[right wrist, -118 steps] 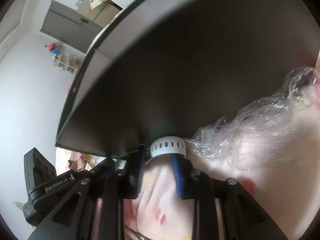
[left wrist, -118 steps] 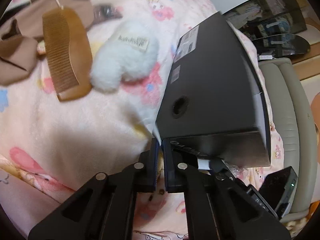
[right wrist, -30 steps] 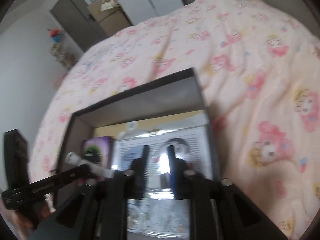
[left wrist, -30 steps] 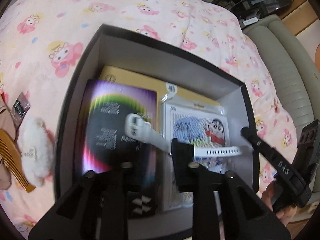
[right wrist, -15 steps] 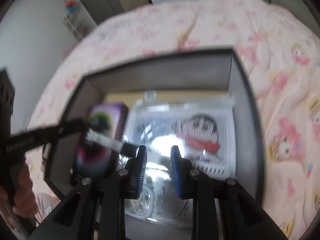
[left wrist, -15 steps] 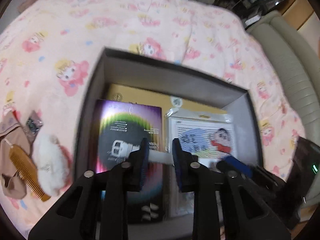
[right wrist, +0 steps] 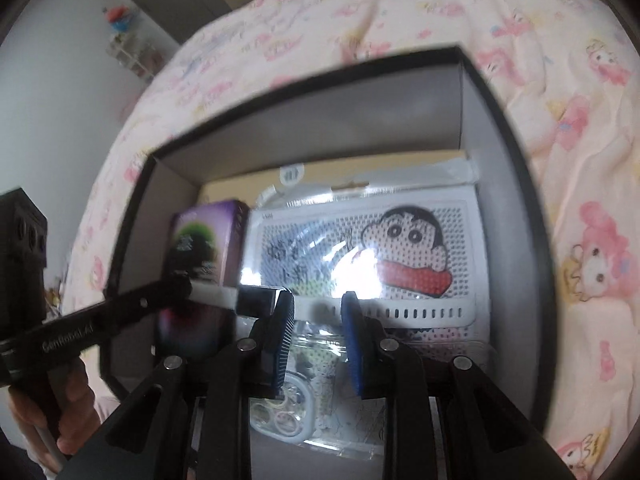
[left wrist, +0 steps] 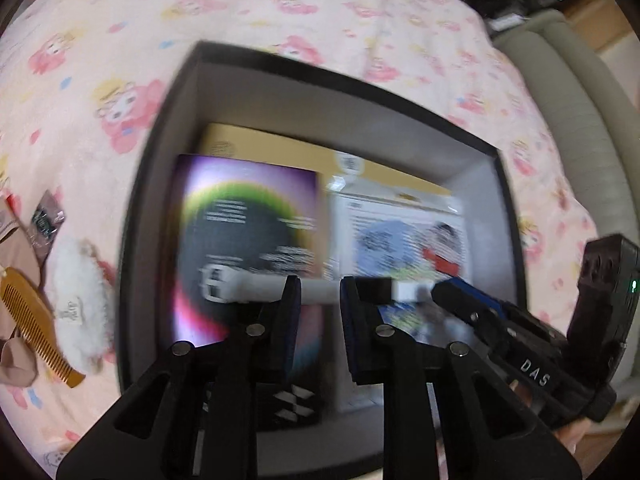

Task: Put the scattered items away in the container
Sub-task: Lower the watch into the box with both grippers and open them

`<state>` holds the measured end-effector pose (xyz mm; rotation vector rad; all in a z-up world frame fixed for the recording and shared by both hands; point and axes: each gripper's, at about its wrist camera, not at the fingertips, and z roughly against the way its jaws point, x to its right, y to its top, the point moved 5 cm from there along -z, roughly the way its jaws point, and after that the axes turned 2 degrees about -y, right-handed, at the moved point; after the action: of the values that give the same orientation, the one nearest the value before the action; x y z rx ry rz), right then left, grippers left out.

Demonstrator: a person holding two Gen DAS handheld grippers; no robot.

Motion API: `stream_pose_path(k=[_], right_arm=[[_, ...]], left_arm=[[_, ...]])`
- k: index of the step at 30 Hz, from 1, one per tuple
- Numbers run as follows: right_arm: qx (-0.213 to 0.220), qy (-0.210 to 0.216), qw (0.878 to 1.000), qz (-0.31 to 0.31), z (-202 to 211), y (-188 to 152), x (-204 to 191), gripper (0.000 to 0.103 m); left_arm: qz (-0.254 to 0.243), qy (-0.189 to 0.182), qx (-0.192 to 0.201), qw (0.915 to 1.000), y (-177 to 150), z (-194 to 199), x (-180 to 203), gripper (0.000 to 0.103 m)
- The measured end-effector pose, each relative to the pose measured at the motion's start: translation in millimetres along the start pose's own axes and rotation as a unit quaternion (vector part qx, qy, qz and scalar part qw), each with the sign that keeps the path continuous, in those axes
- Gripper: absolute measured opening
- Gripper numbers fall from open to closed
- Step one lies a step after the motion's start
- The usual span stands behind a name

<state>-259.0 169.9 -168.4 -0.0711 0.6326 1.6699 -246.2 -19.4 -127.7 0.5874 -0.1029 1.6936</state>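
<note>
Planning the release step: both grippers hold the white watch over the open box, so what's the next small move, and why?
Probably lower it a little and open both grippers. The white watch, held by the left gripper and right gripper, hangs above the packets inside the black box.

A pink cartoon-print bed (left wrist: 280,12) is seen; left of the black box (left wrist: 144,208), a comb (left wrist: 36,332), a white puff (left wrist: 78,300) and tan cloth (left wrist: 14,248) are laid.
</note>
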Motion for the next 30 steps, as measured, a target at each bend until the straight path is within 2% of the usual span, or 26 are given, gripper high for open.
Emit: stream_pose_path(k=[3, 8, 11, 14, 16, 19, 22, 24, 30], right_arm=[[0.006, -0.006, 1.000, 0.006, 12, -8, -1, 0.021], [-0.045, -0.024, 0.999, -0.009, -5, -19, 11, 0.021], [-0.041, -0.031, 0.999, -0.004, -7, -14, 11, 0.022], [-0.038, -0.034, 0.999, -0.009, -4, -12, 13, 0.023], [-0.030, -0.036, 0.999, -0.005, -1, -11, 13, 0.026], [-0.017, -0.072, 0.997, 0.008, 0, -5, 12, 0.028], [-0.019, -0.091, 0.996, 0.016, -3, 0, 12, 0.028], [-0.027, -0.095, 0.995, 0.020, -6, -2, 11, 0.028], [-0.047, -0.083, 0.995, 0.018, -5, -11, 12, 0.028]], left_arm=[[-0.017, -0.011, -0.029, 0.9994, -5, -13, 13, 0.018], [-0.012, 0.006, -0.061, 0.9980, -4, -42, 20, 0.018], [-0.006, -0.001, -0.059, 0.9983, -3, -45, 20, 0.018], [-0.013, -0.019, -0.031, 0.9992, -2, -31, 25, 0.018], [-0.033, -0.009, -0.003, 0.9994, 0, -19, 28, 0.018], [-0.029, 0.006, 0.017, 0.9994, 9, -18, 22, 0.018], [-0.010, 0.026, 0.017, 0.9995, 19, -27, 14, 0.018], [0.005, 0.039, 0.000, 0.9992, 22, -35, 4, 0.018], [0.006, 0.024, -0.028, 0.9993, 8, -33, 2, 0.020]])
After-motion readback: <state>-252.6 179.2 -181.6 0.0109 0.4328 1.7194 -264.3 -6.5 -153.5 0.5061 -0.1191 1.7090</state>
